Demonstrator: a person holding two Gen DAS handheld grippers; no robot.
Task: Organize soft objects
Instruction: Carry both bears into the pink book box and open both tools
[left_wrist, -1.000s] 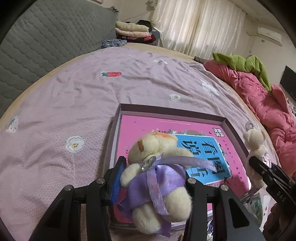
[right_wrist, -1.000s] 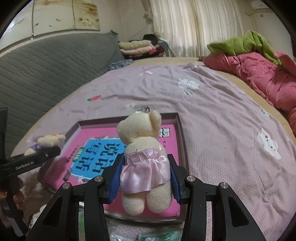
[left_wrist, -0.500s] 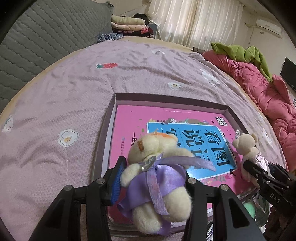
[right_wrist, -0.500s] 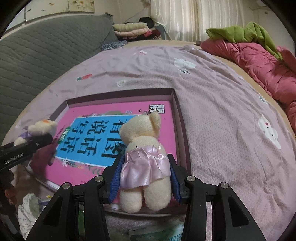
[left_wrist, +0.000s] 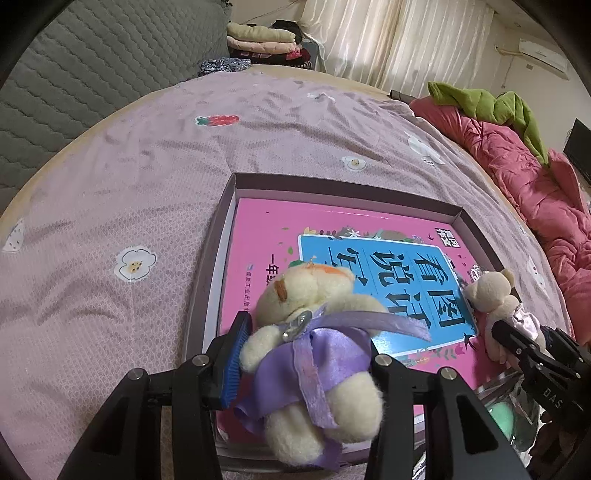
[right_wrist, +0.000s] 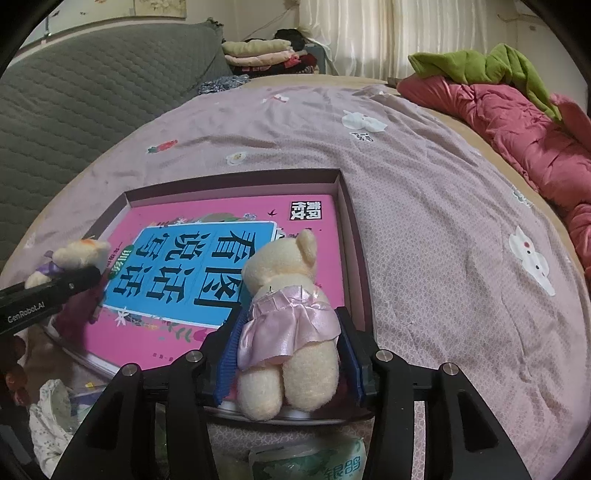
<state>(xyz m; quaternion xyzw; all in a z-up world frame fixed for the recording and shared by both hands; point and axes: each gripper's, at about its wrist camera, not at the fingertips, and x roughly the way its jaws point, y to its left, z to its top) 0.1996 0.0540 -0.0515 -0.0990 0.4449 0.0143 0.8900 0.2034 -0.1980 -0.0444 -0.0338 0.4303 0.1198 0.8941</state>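
Observation:
My left gripper (left_wrist: 306, 365) is shut on a cream teddy bear in a purple dress (left_wrist: 317, 354), held over the near left part of a shallow box (left_wrist: 332, 184) that holds a pink and blue book (left_wrist: 280, 236). My right gripper (right_wrist: 290, 354) is shut on a cream teddy bear in a pink dress (right_wrist: 288, 321), held over the box's near right corner (right_wrist: 354, 258). Each bear also shows in the other view: the pink one (left_wrist: 495, 299), the purple one (right_wrist: 74, 254).
The box lies on a bed with a mauve patterned sheet (left_wrist: 129, 184). A red quilt with a green cloth (right_wrist: 517, 110) lies at the right. Folded clothes (right_wrist: 258, 51) are stacked at the back. A green tissue pack (right_wrist: 314, 461) and a floral cloth (right_wrist: 51, 417) lie below the box.
Both grippers have moved forward and down over the box with their bears; the book now fills more of each view. Both stay shut.

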